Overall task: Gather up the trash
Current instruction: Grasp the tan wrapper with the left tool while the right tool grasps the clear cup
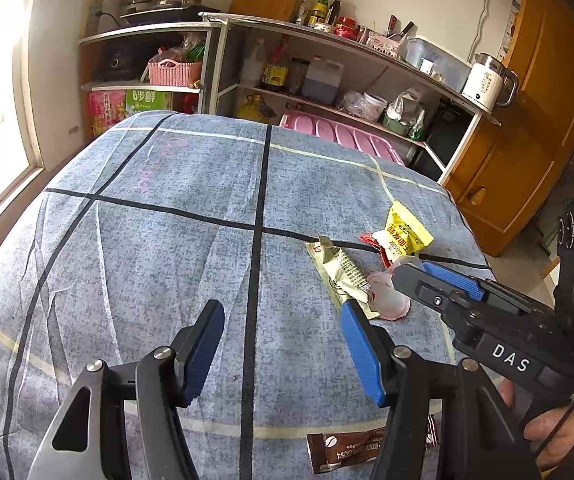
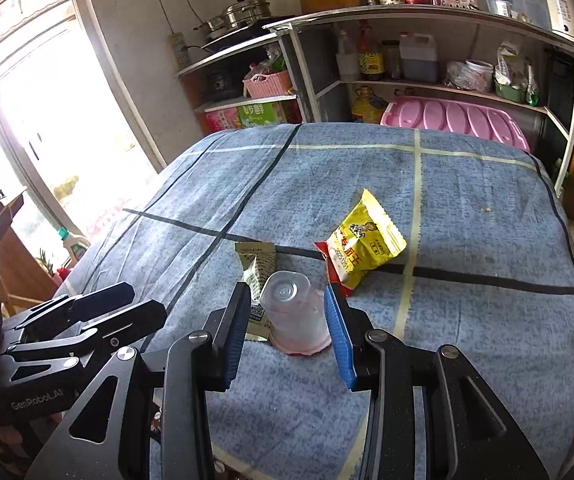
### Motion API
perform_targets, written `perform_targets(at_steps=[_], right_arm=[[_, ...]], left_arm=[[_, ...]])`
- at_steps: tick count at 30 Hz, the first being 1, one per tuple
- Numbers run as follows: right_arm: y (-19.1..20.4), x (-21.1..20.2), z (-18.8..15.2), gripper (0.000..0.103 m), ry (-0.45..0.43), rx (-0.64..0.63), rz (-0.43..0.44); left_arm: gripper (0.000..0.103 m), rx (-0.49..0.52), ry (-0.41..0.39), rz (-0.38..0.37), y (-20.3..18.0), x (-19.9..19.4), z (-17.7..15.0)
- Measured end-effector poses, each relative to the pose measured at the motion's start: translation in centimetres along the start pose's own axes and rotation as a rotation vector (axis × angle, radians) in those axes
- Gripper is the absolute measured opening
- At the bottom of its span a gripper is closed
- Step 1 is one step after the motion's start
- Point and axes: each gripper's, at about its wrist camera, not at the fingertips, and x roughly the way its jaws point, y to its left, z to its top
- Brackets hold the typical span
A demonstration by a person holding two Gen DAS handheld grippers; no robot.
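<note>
I judge the job barely begun: every piece of trash I can see lies on the blue cloth (image 2: 467, 320). My right gripper (image 2: 285, 330) is spread around the upturned plastic cup (image 2: 295, 312), not yet clenched. The yellow packet (image 2: 363, 236), green wrapper (image 2: 257, 264) and brown sachet (image 1: 347, 448) wait. My left gripper (image 1: 283, 350) hangs released, holding nothing.

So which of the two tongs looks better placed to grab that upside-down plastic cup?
The right tongs: they are open with the overturned cup between the fingers. The left tongs are open over bare cloth, beside the cup.
</note>
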Motion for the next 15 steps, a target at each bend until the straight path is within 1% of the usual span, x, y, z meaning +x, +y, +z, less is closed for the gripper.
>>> perform_targets(at_steps=[4, 6, 8, 13, 15], right_arm=[[-0.6, 0.2, -0.1, 0.039, -0.009, 0.018, -0.003], [-0.9, 0.2, -0.2, 0.031, -0.015, 0.017, -0.025], [-1.2, 0.0, -0.4, 0.031, -0.013, 0.027, -0.050], [-2.6, -1.0, -0.6, 0.031, -0.031, 0.081, -0.063], [-3.4, -1.6, -0.8, 0.031, -0.032, 0.112, -0.070]], left_arm=[[0.060, -0.003, 0.006, 0.002, 0.1, 0.4, 0.0], [0.060, 0.005, 0.011, 0.000, -0.2, 0.7, 0.0], [0.060, 0.009, 0.017, -0.009, -0.5, 1.0, 0.1], [0.060, 0.018, 0.026, -0.030, -1.6, 1.8, 0.8], [0.060, 0.008, 0.039, -0.046, -1.9, 2.4, 1.2]])
